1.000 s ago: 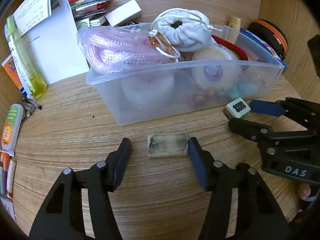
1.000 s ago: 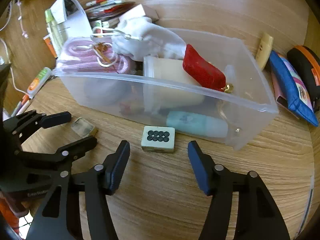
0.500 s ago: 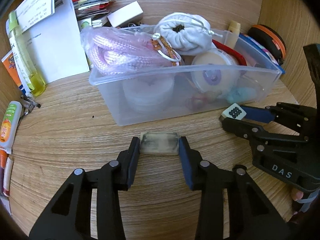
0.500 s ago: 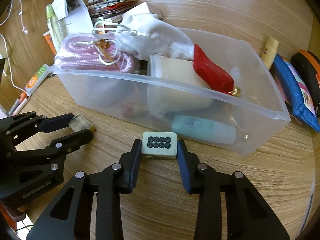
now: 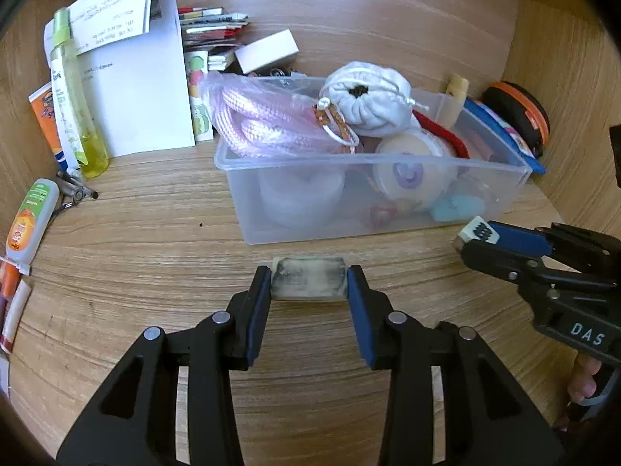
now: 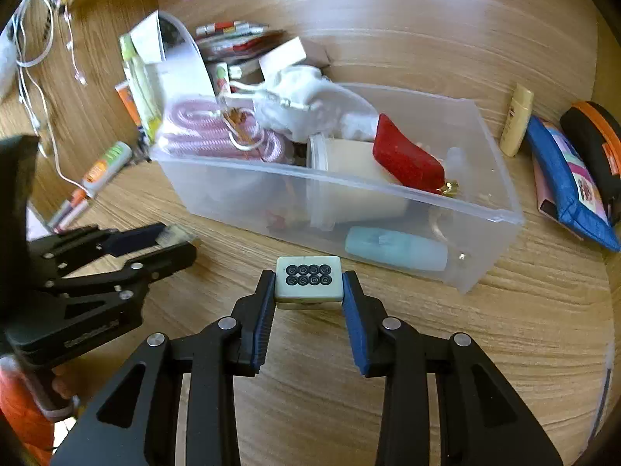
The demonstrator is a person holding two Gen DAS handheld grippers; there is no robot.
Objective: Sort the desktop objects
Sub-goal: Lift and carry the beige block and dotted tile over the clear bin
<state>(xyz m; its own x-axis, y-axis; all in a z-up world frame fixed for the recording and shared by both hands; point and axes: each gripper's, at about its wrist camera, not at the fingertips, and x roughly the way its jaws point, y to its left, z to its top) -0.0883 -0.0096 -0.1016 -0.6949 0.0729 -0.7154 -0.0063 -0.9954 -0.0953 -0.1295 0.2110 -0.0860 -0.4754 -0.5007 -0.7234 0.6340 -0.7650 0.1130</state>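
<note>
Between the blue pads of the left gripper [image 5: 308,291], a smudged pale rectangular eraser [image 5: 308,282] is sitting clamped by its short ends, low over the wooden desk [image 5: 136,256]; it looks light and slightly rubbery. Beside it, the right gripper [image 6: 309,291] is pinching a hard, smooth mahjong tile [image 6: 309,279], probably slippery. Both are angling downward toward the crowded clear plastic bin [image 6: 500,217] just beyond.
</note>
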